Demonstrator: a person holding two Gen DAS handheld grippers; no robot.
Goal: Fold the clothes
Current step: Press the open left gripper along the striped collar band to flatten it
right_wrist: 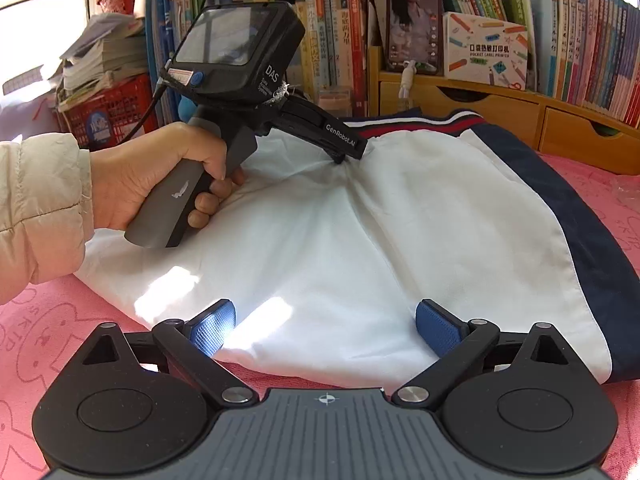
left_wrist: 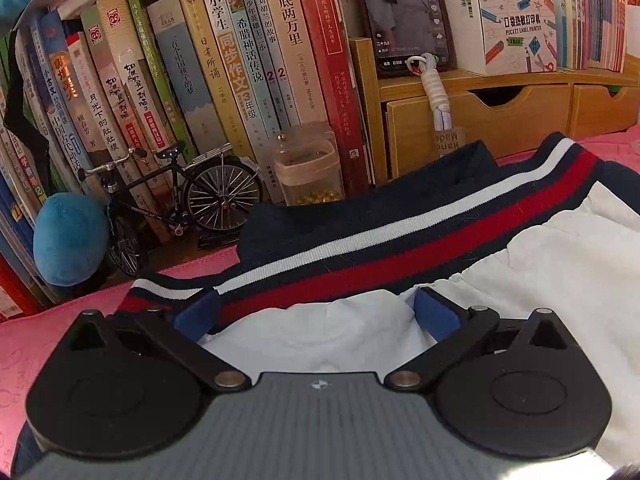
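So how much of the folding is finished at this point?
Done: the white garment with navy trim and a red-and-white striped band lies flat on the pink cloth, apparently already folded over once. In hand: nothing; the left gripper sits open at the striped band, and the right gripper sits open at the near edge. Left: likely further folds to make it compact.

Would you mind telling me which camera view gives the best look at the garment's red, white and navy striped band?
The left wrist view: the striped band runs across the frame just beyond the open left gripper. The right wrist view shows only a short, distant stretch at the white garment's far edge.
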